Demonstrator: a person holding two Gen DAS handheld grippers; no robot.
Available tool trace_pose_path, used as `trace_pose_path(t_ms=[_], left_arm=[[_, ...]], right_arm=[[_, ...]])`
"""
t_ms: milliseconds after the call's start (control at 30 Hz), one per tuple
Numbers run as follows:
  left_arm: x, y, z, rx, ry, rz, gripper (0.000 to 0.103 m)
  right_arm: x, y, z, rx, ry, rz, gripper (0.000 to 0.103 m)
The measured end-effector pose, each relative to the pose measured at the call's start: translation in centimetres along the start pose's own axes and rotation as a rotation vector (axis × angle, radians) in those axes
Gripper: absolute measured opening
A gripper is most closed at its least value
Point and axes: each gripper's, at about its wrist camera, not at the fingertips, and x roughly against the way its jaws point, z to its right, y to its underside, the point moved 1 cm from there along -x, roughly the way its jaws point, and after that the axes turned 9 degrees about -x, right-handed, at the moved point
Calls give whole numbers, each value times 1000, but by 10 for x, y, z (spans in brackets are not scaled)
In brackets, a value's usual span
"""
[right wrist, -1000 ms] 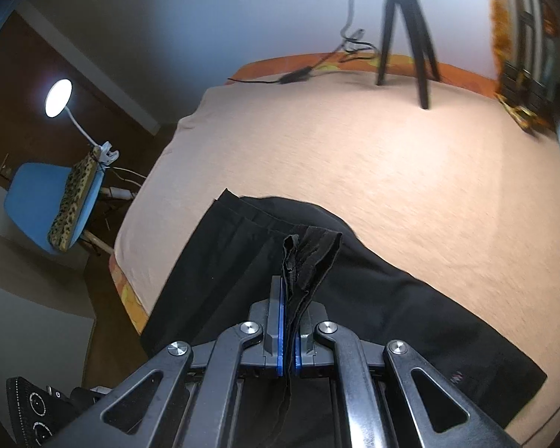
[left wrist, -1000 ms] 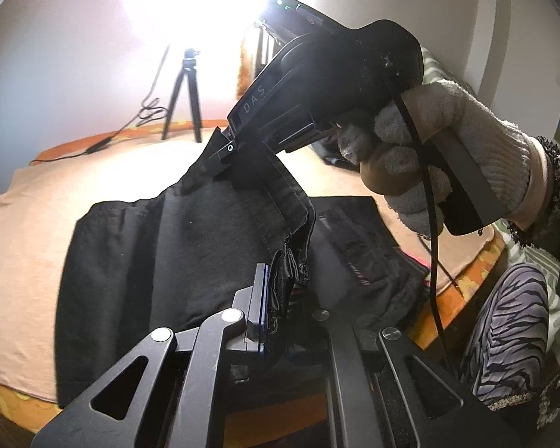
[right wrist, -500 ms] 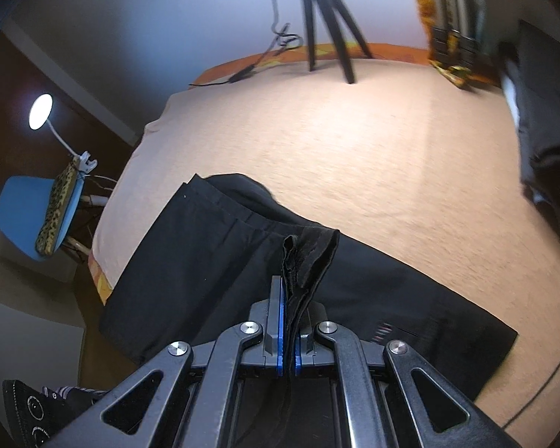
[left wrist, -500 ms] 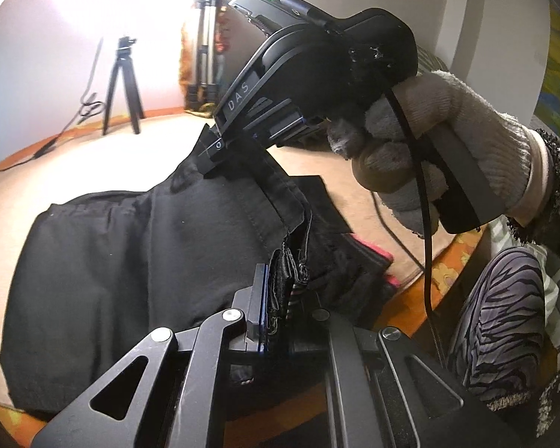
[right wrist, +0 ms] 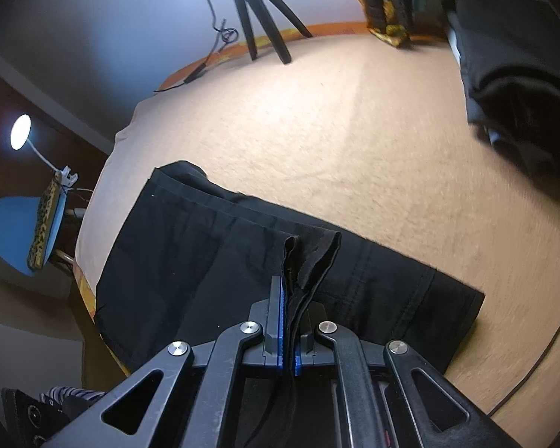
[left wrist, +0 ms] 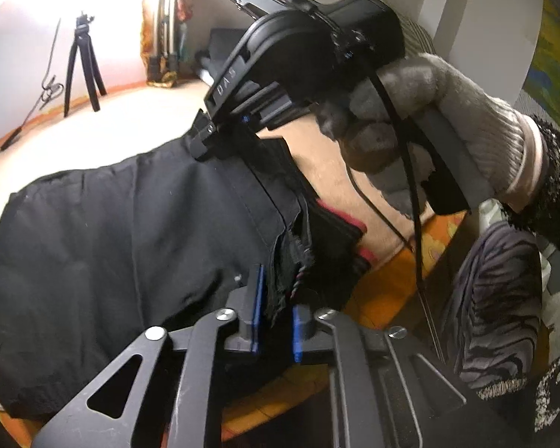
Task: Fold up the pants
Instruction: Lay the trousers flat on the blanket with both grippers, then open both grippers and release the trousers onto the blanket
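pants (left wrist: 112, 231) lie flat below, long axis crosswise | left gripper (left wrist: 276, 313) jaws opening, hem loose between (letting go) | right gripper (right wrist: 287, 321) clamped on hem

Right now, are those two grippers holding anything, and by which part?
The right gripper pinches a bunched edge of the black fabric pants. The left gripper is opening; a frayed edge of the pants sits between its pads, barely held.

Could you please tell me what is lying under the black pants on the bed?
The black pants lie on the beige bed cover. In the left view a pink-edged dark cloth peeks out beneath them; the rest is covered.
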Motion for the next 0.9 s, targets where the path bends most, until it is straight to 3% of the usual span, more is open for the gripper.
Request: trace_pose_path(t_ms=[200,300,333,400,433,500,567,700,800,900], left_arm=[[21,11,-1,-1,-5,-37,23],[41,21,-7,19,-23,-37,25],[50,25,-12,30,-33,-37,25],[64,32,-20,45,-58,-28,26],[72,35,-27,52,-85,-21,27],[86,40,-43,72,-152,-7,28],[97,44,-71,159,-204,10,28],[102,51,-114,251,-314,8,28],[96,59,-137,300,-342,-22,28],[89,65,-145,326,-348,-46,28]], right_arm=[[-4,2,8,-21,-18,-3,1],[-5,0,11,-21,0,12,7],[-5,-1,12,-18,9,17,12],[0,-3,18,-32,40,37,33],[7,-5,22,-43,48,63,37],[22,-7,31,-70,36,110,37],[34,-7,37,-96,-7,133,37],[43,-1,34,-89,-71,140,37],[30,1,31,-96,-97,93,37],[13,4,31,-107,-54,59,37]])
